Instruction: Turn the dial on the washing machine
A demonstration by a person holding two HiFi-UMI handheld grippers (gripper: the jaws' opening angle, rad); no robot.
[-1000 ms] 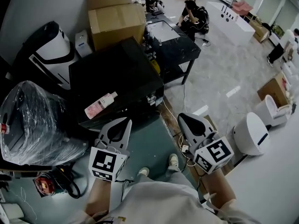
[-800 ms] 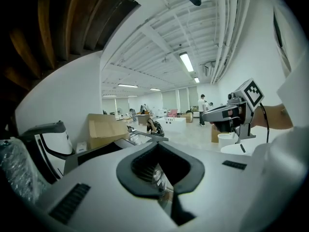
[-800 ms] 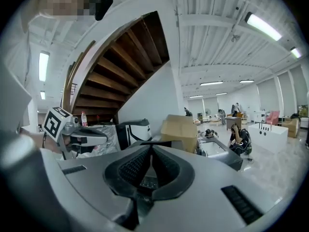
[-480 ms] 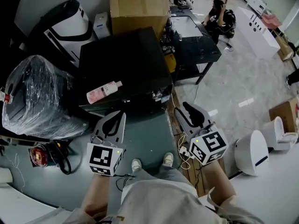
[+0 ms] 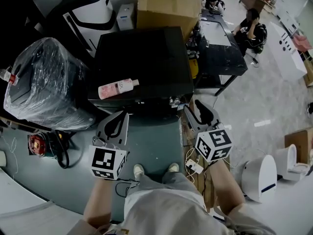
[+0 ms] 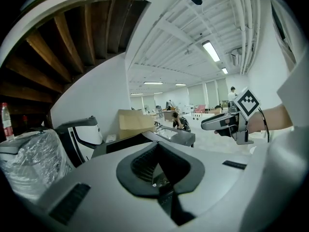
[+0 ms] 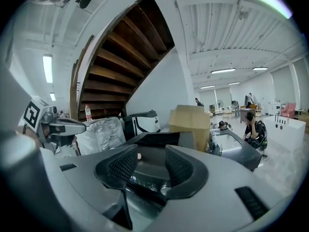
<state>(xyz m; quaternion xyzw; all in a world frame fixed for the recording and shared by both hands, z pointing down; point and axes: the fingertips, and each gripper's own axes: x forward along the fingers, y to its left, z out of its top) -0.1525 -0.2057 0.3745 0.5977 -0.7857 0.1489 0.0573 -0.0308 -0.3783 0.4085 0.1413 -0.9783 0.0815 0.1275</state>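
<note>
Hovering before washing machine [image 5: 144,58] | left hand-held gripper [image 5: 122,115] together | right hand-held gripper [image 5: 194,106] just opening, empty

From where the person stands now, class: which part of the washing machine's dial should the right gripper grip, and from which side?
Probably its round rim, a jaw on either side, coming straight in from the front. The dial is a silver knob sticking out of the washing machine's front panel. The right gripper, jaws just opening and empty, faces it.
</note>
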